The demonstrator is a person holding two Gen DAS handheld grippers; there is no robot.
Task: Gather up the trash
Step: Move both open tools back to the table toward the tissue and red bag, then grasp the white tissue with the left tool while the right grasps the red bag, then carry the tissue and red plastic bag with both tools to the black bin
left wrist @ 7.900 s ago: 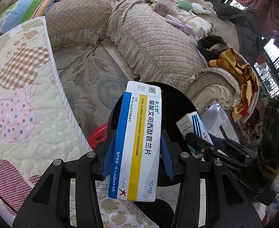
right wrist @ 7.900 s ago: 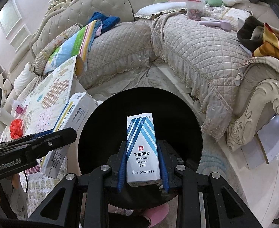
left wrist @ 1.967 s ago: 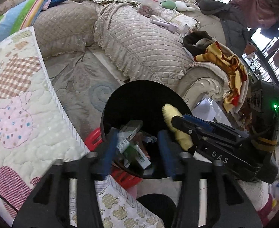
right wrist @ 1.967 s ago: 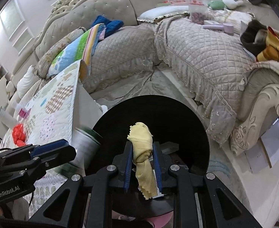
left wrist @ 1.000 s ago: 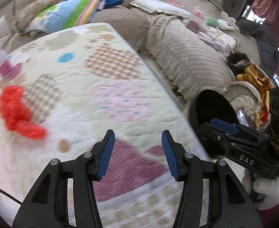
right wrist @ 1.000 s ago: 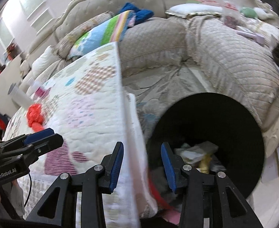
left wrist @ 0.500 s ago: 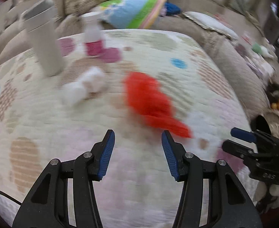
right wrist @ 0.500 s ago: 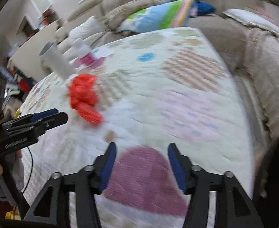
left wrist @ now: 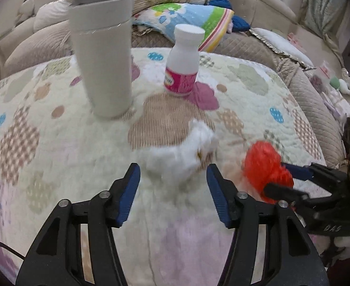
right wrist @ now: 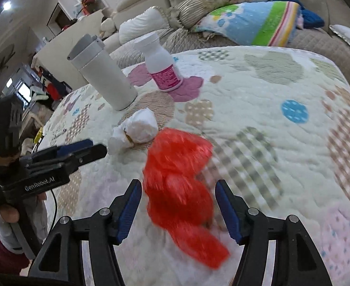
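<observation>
1. Lying on the quilted surface (right wrist: 282,90), the red plastic bag (right wrist: 179,186) sits between the spread fingers of the right tool (right wrist: 178,208); it looks feather-light, crinkly and slippery, so the bunched middle is the best place to pinch.
2. The white tissue wad (left wrist: 182,150), soft and crushable, lies just beyond the left tool (left wrist: 173,191), also spread wide and holding nothing.
3. The tumbler (left wrist: 103,47) and pill bottle (left wrist: 184,64) stand farther back.
</observation>
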